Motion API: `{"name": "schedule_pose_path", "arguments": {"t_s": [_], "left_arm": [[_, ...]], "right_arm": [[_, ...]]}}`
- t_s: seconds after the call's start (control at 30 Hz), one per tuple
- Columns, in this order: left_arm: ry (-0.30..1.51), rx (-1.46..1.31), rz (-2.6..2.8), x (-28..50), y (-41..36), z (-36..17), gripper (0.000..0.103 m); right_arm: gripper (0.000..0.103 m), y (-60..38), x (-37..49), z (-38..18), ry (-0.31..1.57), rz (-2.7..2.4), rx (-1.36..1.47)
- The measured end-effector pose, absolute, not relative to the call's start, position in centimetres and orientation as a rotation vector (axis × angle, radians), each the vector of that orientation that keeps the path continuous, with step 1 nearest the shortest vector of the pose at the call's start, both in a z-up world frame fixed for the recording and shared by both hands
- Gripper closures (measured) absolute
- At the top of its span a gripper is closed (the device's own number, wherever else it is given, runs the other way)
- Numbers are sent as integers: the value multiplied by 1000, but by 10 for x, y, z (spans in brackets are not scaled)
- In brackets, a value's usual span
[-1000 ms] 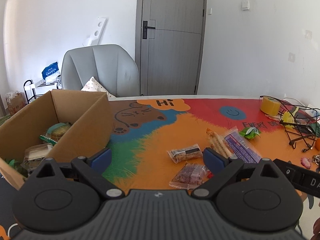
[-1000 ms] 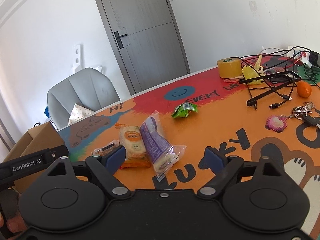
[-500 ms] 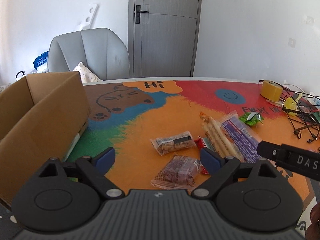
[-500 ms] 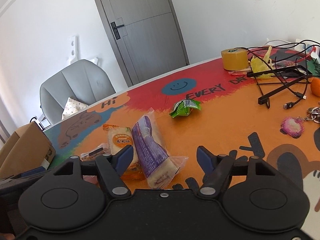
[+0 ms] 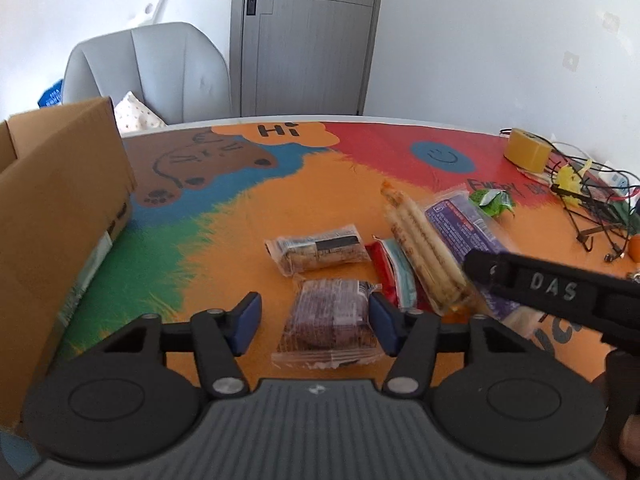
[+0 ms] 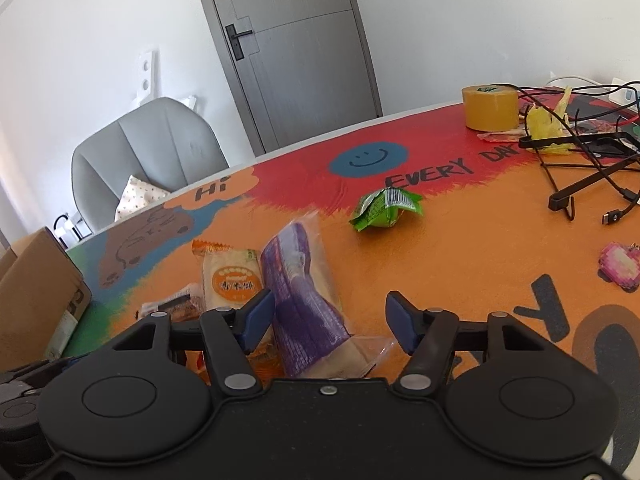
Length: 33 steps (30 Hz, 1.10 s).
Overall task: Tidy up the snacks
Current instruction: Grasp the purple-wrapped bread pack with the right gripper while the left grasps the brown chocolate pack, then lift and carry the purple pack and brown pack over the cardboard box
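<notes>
My left gripper (image 5: 314, 326) is open, low over the table, its jaws either side of a dark brown cake packet (image 5: 330, 322). Beyond it lie a clear bar packet (image 5: 320, 252), a red packet (image 5: 390, 276), an orange wafer packet (image 5: 424, 248) and a purple packet (image 5: 466, 232). My right gripper (image 6: 330, 322) is open, with the purple packet (image 6: 304, 300) between its jaws and the orange wafer packet (image 6: 232, 280) just left of it. A green snack (image 6: 386, 208) lies farther back. The cardboard box (image 5: 60, 216) stands at the left.
A yellow tape roll (image 6: 490, 108), a black wire stand with cables (image 6: 588, 160), a pink keychain (image 6: 620, 266) and an orange fruit (image 5: 634, 248) crowd the right side. A grey chair (image 5: 148, 68) stands behind the table. The right gripper's body (image 5: 552, 292) crosses the left view.
The left gripper swung right away from the box and dropped over the brown cake packet. The right gripper moved forward and down over the purple packet. Both stayed open.
</notes>
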<state>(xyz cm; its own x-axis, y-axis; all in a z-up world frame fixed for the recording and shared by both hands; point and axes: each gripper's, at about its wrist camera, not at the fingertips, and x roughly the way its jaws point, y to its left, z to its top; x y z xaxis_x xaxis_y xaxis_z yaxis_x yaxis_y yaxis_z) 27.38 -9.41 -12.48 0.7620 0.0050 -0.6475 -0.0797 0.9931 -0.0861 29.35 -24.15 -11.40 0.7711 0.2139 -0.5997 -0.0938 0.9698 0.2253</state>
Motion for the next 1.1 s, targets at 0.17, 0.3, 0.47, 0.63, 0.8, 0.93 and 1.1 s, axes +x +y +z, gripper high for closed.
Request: {"name": "schedule_pose_path", "arguments": {"t_s": [0.17,0.3,0.47,0.63,0.8,0.93,1.1], "left_arm": [[704,-119,52,271,-92,-122,65],[705,-123,74,267,-89,-119,67],[685,-130,78,255,-84,-113,68],[648,-135,77,242,-79,-101,68],[617,-131,82,233,-74,-90,68],[590,-137,99,225,-69,-82,68],[570,-144,113,214,-63,-76,68]], "right_arm": [[47,-233,290,-119,683,176,130],[58,-229,284,-119,680,178,94],[66,-230,276,-115,687,189,102],[71,-230,261,-106,659,183,109],[80,-230,247,-95,618,182,122],[83,-229,238,-88,596,199,127],[89,-228,224,-81,563,219,128]]}}
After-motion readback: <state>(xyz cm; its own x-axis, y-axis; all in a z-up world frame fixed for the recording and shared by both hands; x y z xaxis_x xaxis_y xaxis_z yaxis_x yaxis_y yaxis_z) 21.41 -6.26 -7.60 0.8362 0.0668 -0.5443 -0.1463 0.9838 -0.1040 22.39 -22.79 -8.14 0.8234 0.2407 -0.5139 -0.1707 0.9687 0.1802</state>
